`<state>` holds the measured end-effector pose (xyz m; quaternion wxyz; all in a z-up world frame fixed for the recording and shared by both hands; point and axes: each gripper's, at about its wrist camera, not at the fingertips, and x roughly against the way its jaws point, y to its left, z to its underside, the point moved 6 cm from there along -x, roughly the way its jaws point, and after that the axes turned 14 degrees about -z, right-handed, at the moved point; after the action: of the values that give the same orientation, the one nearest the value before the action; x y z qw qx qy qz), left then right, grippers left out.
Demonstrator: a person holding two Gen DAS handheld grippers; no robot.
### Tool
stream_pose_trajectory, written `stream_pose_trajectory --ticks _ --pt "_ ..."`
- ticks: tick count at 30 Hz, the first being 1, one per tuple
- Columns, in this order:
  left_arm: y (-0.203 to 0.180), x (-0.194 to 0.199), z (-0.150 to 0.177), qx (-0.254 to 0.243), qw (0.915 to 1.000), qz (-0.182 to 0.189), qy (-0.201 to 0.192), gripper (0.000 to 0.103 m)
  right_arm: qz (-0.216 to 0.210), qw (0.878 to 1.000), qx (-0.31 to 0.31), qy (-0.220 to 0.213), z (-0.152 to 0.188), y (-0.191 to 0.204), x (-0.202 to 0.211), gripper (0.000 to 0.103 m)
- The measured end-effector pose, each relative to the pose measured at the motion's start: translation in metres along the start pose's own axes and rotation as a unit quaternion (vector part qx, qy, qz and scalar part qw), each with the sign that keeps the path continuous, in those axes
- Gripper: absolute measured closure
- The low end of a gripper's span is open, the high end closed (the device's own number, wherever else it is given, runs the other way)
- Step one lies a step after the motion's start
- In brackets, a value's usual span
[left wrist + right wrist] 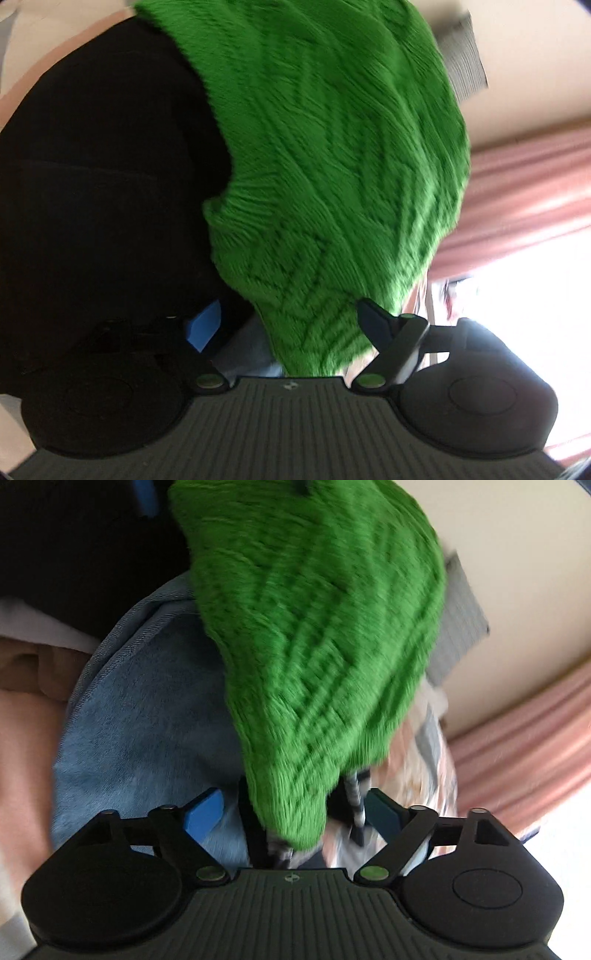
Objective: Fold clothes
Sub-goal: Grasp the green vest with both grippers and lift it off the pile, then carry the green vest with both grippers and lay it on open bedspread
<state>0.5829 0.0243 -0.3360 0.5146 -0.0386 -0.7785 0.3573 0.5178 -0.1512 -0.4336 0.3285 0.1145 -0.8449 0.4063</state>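
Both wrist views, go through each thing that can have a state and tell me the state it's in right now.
Fuzzy green knitted sweater: lifted, draped loose between both sets of fingers, unfolded.
Left hand-held gripper: fingers apart, sweater fabric running between them; grip unclear.
Right hand-held gripper: fingers apart, sweater hem hanging between them; grip unclear.
Blue denim garment: lying beneath the sweater, rumpled.
Pink pleated curtain: hanging, drawn aside from the bright window.

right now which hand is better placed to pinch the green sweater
Left, probably: the green sweater fills the gap between the left fingers, which stand open. Between the right fingers a striped cloth crowds in beside the sweater's tip.
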Motion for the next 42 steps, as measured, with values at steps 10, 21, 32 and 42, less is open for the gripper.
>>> stream_pose_trajectory --ticks 10,21,32,42 --pt "-0.008 -0.001 0.000 -0.014 0.9995 0.015 -0.024 0.041 0.023 0.999 -0.019 -0.037 -0.013 -0.040 0.009 0.092" --pt "-0.066 0.070 0.002 -0.115 0.9906 0.059 -0.043 0.097 0.032 0.973 -0.155 -0.170 -0.071 -0.139 0.193 0.095" --pt "-0.254 0.232 0.028 -0.295 0.9218 0.198 -0.155 0.099 0.156 0.900 -0.279 -0.297 -0.086 -0.241 0.384 0.096" --pt "-0.371 0.284 0.256 -0.378 0.8530 0.360 -0.021 0.103 0.322 0.862 -0.319 -0.225 0.010 -0.233 0.567 0.095"
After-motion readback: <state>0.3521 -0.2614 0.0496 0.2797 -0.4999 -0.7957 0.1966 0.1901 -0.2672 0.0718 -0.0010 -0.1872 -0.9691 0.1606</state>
